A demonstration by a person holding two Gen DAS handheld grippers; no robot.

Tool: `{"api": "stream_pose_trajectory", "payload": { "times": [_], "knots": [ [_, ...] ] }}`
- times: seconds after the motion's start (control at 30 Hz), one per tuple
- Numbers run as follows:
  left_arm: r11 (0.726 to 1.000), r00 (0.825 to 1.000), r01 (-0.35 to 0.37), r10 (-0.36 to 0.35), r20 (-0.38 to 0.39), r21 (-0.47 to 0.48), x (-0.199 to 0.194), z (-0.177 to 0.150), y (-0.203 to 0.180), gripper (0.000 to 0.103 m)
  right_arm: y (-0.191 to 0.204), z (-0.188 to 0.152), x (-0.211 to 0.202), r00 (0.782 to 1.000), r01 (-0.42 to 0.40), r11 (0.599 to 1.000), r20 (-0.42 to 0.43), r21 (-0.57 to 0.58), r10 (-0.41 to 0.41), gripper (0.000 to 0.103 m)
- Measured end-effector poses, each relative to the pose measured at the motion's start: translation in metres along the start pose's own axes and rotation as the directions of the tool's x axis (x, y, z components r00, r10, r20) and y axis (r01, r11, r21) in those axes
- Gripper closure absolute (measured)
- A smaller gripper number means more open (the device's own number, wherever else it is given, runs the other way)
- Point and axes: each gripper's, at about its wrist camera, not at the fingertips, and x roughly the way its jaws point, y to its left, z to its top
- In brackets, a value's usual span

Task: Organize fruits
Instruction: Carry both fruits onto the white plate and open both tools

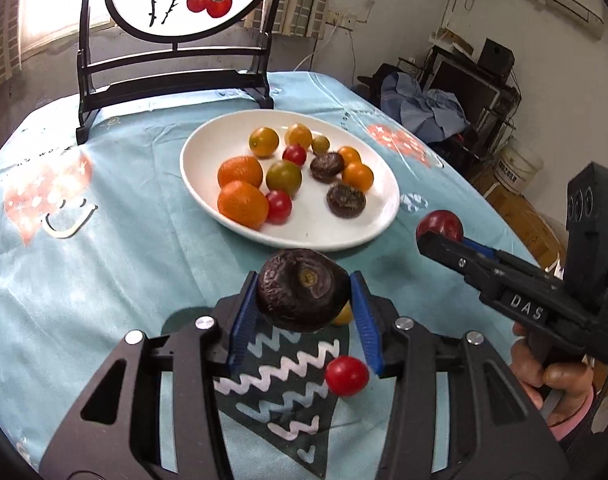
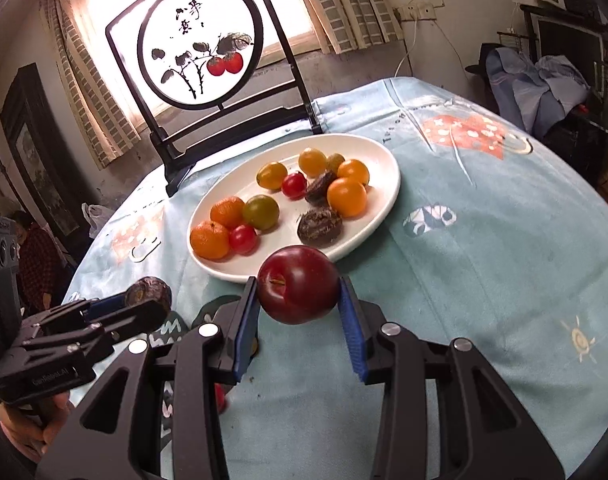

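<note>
My left gripper [image 1: 304, 294] is shut on a dark, wrinkled, round fruit [image 1: 301, 288], held a little above the blue tablecloth just short of the white oval plate [image 1: 316, 234]. The plate carries several fruits: two mandarins, cherry tomatoes, small yellow and orange ones, and two more dark wrinkled ones. A red cherry tomato [image 1: 346, 375] and a small yellow fruit [image 1: 342, 315] lie on the cloth under the left gripper. My right gripper [image 2: 299, 292] is shut on a dark red plum [image 2: 297, 284] in front of the plate [image 2: 388, 168]. To its left, the left gripper [image 2: 147, 300] shows with its dark fruit.
A black stand with a round persimmon painting [image 2: 199, 44] rises behind the plate. The round table's edge curves down on the right, with clothes and equipment [image 1: 432, 108] beyond. A person [image 2: 31, 248] sits off the table's left.
</note>
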Motion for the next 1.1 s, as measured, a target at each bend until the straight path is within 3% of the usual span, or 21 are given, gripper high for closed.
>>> {"api": "stream_pose_trajectory", "payload": {
  "times": [0.23, 0.37, 0.47, 0.6, 0.63, 0.7, 0.9, 1.1],
  "knots": [
    [0.994, 0.993, -0.104, 0.103, 0.051, 0.016, 0.040, 0.068, 0.002, 0.057, -0.003, 0.047, 0.035, 0.990, 0.133, 0.990, 0.062, -0.046, -0.130, 0.063],
    [0.994, 0.994, -0.104, 0.104, 0.013, 0.019, 0.077, 0.098, 0.010, 0.057, -0.003, 0.060, 0.064, 0.982, 0.189, 0.976, 0.051, -0.105, -0.184, 0.064],
    [0.987, 0.988, -0.156, 0.156, -0.003, 0.044, 0.100, 0.108, 0.014, 0.057, -0.003, 0.065, 0.081, 0.981, 0.196, 0.971, 0.035, -0.136, -0.193, 0.064],
    [0.986, 0.985, -0.163, 0.164, -0.054, 0.024, 0.120, 0.113, 0.024, 0.055, 0.002, 0.065, 0.093, 0.980, 0.201, 0.964, 0.022, -0.177, -0.200, 0.063],
    [0.986, 0.984, -0.165, 0.166, -0.057, 0.022, 0.121, 0.113, 0.025, 0.052, 0.004, 0.065, 0.094, 0.979, 0.205, 0.961, 0.018, -0.188, -0.205, 0.059],
    [0.981, 0.981, -0.193, 0.194, -0.032, 0.026, 0.116, 0.114, 0.024, 0.021, 0.007, 0.066, 0.090, 0.978, 0.209, 0.956, 0.023, -0.207, -0.209, 0.052],
    [0.976, 0.976, -0.216, 0.216, 0.030, 0.002, 0.066, 0.107, 0.018, 0.008, 0.014, 0.064, 0.061, 0.985, 0.173, 0.965, 0.046, -0.195, -0.167, 0.049],
    [0.968, 0.968, -0.250, 0.250, -0.001, -0.010, 0.019, 0.068, 0.016, 0.005, 0.025, 0.038, 0.037, 0.990, 0.140, 0.970, 0.033, -0.200, -0.136, 0.044]
  ]
}}
